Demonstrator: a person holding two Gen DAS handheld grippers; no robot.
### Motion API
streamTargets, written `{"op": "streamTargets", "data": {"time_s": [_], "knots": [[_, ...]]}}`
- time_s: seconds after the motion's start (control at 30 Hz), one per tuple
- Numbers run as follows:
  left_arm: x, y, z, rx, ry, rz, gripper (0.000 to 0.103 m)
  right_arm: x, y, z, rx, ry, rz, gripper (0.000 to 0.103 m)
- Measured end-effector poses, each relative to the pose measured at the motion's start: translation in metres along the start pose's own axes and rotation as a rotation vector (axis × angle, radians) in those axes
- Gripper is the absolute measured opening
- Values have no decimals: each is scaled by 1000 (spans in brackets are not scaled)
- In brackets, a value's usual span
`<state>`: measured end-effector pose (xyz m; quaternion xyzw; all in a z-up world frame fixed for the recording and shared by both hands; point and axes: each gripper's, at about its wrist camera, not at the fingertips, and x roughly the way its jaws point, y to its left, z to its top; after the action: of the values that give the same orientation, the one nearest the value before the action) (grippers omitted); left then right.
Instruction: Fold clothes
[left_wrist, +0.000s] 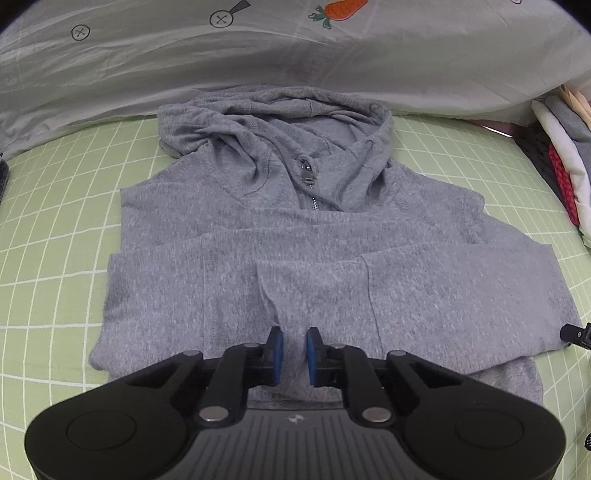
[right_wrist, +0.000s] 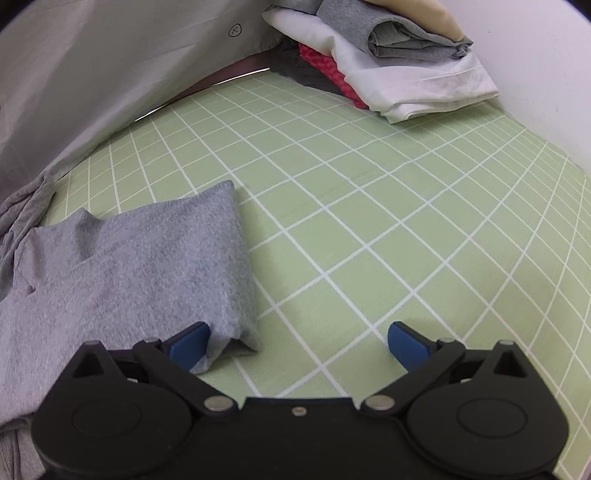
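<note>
left wrist view: the grey hoodie (left_wrist: 295, 236) lies flat across the middle of the frame on the green grid mat (left_wrist: 55, 229), hood toward the top, sleeves folded over its front. the left gripper (left_wrist: 294, 350) at the bottom centre pinches a ridge of the hoodie's cloth between its blue pads. right wrist view: the right gripper (right_wrist: 298, 343) stands spread wide, its left pad touching the hoodie's folded corner at lower left. folded clothes (right_wrist: 388, 62) are stacked at upper right.
</note>
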<state>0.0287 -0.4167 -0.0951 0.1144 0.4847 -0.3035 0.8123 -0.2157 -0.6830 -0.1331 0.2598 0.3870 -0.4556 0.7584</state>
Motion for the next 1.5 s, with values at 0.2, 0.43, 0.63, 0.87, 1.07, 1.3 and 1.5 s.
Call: {"op": "streamTargets", "data": {"time_s": [0.2, 0.43, 0.63, 0.87, 1.07, 1.3, 1.5], "knots": [[-28, 8, 5, -29, -95, -32, 10, -9, -2, 2, 7, -30, -11, 103], [-60, 40, 14, -144, -202, 17, 9, -19, -8, 1, 28, -43, -10, 103], [-89, 83, 19, -246, -293, 71, 7, -19, -7, -4, 33, -29, -19, 103], [-112, 121, 20, -334, -371, 138, 6, -22, 9, -8, -31, -23, 13, 103], [-133, 149, 19, -397, -433, 182, 6, -22, 20, -10, -81, -17, 26, 103], [-140, 167, 19, -440, -455, 217, 5, -23, 31, -13, -120, -14, 50, 103], [-129, 160, 14, -442, -425, 198, 5, -26, 51, -19, -191, -9, 100, 103]]}}
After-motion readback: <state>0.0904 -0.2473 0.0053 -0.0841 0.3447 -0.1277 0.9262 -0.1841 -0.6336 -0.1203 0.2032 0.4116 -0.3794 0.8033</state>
